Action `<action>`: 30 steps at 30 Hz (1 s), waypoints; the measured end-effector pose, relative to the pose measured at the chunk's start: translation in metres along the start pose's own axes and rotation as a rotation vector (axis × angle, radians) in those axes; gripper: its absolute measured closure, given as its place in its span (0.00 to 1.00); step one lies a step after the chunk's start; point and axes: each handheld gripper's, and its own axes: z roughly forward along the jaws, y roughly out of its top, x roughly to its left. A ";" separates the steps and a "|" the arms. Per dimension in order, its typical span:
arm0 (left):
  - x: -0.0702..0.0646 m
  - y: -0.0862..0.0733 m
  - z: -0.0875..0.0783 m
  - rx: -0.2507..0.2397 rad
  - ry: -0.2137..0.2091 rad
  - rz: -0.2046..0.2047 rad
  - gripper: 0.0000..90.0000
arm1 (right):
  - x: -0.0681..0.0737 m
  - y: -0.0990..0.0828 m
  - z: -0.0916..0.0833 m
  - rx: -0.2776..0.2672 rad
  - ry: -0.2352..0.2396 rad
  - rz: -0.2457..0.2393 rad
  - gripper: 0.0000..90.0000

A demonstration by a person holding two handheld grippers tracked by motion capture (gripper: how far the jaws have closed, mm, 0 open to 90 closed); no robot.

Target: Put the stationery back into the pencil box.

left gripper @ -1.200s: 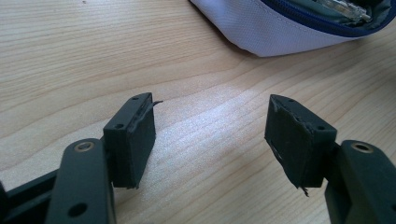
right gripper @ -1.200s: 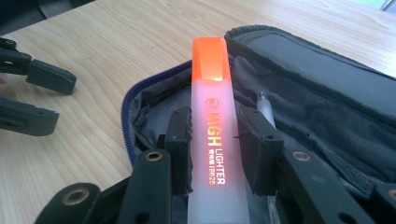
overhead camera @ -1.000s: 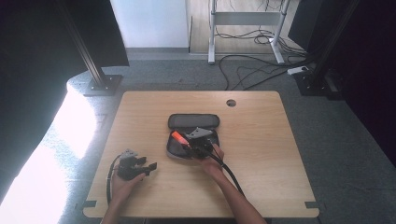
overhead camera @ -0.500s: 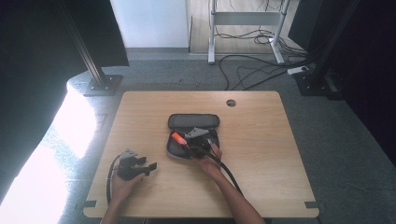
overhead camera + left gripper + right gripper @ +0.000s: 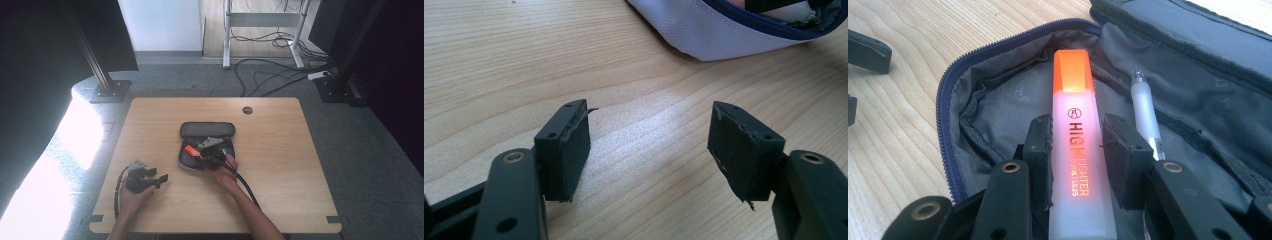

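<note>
Right gripper view: the right gripper (image 5: 1075, 150) reaches into the open pencil case (image 5: 998, 100), its jaws clenched around an orange highlighter (image 5: 1073, 145) pointing to 12 o'clock, a pen (image 5: 1145, 112) just beside it at 2 o'clock. At the tabletop's (image 5: 280, 165) 7 o'clock, the left gripper (image 5: 159, 179) lies level, jaws released and empty.

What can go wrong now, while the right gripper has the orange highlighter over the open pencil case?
1. The right gripper has the highlighter between its pads, with a small gap at one side; it may tilt or slip.
2. A white pen lies beside it in the pencil case; the jaw might knock it.
3. The left gripper rests open, away from the case, so the case may slide.
</note>
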 end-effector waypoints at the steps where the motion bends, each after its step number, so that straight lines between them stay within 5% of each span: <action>1: 0.000 0.000 0.000 0.000 0.000 0.000 0.37 | 0.000 0.000 0.000 -0.002 -0.002 -0.004 0.71; 7: 0.000 0.000 0.000 -0.001 -0.001 -0.001 0.37 | 0.001 0.002 0.000 -0.001 -0.009 -0.002 0.62; 30: 0.000 0.000 0.000 -0.003 0.003 -0.005 0.37 | -0.005 0.000 -0.020 -0.076 0.038 0.077 0.52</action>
